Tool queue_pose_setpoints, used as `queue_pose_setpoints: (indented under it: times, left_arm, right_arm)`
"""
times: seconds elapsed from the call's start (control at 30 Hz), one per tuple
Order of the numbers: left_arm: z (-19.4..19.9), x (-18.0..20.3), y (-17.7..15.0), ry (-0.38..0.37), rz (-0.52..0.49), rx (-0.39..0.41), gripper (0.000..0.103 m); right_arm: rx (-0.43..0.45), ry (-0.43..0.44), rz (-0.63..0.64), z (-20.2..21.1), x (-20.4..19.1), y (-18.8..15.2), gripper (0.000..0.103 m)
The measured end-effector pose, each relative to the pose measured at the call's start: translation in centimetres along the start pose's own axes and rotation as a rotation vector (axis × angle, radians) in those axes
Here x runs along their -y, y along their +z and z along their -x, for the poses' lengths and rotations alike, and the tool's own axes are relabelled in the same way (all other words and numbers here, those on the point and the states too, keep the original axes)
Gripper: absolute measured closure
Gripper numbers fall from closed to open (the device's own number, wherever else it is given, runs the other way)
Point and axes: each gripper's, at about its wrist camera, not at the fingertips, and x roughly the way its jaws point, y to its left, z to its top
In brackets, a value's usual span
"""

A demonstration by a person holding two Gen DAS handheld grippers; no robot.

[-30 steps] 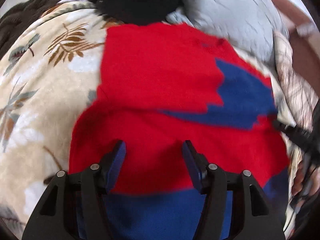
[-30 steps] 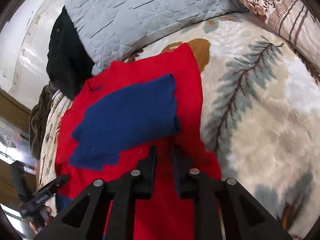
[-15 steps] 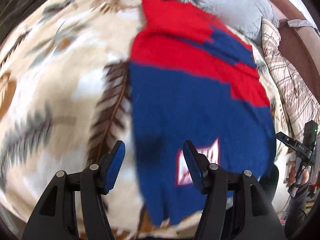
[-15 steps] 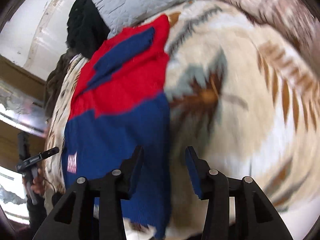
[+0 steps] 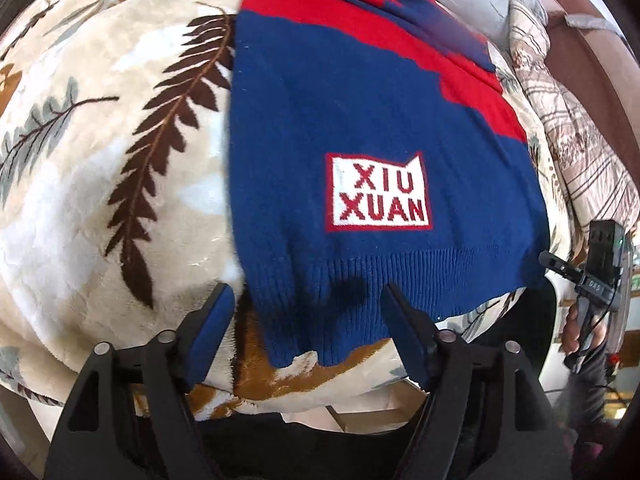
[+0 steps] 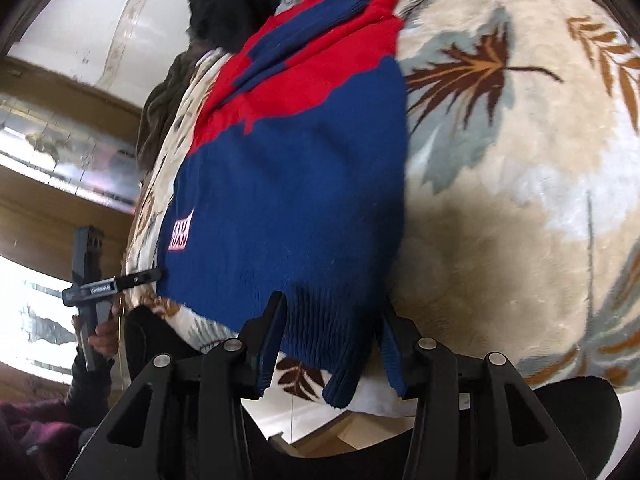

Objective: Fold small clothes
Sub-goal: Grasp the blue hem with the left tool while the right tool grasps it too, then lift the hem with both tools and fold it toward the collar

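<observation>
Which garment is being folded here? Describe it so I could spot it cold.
On the cream leaf-print blanket lies a knitted sweater, its ribbed hem nearest both grippers. It alone is blue below, red above, with a white XIU XUAN patch.

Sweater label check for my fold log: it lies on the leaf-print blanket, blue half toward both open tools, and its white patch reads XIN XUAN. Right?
Not quite. The patch on the sweater reads XIU XUAN, clear in the left wrist view. The rest holds: it lies on the leaf-print blanket, blue half toward the open left tool and right tool.
</observation>
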Motion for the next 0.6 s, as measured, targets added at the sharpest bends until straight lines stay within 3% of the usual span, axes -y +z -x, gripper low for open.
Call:
queue_pose_setpoints:
  times: [0.1,0.13,0.17,0.2,0.23,0.43,0.6]
  left_arm:
    - [0.1,0.0,-0.2,-0.009,-0.016,0.02,0.028]
    - [0.2,-0.1,-0.3,-0.025,-0.013,0.022,0.028]
    - [0.4,-0.4,-0.3,-0.044,-0.005,0.026,0.028]
    - [0.5,-1.0,-0.3,-0.069,0.017,0.029,0.028]
    - [0.5,-1.4,-0.2,-0.09,0.037,0.031,0.028]
    - [1.1,-3.6,-0.4,-0.19,0.144,0.033,0.028]
    - [0.6,-2.9,-0.7,-0.174,0.133,0.046,0.028]
  right_arm:
    - [-0.012,-0.002,0.012,-0.1,-0.1,-0.5,0.058]
    - [-0.008,-0.006,0.011,0.0,0.0,-0.6,0.063]
    - [0.001,-0.012,0.009,0.1,0.1,-0.6,0.07]
    - [0.008,-0.018,0.006,0.2,0.2,-0.6,0.094]
    - [0.017,-0.023,-0.001,0.3,0.3,-0.6,0.098]
    - [0.173,-0.042,-0.057,3.8,1.3,-0.8,0.099]
    - [0.12,-0.096,-0.084,2.3,1.9,-0.6,0.099]
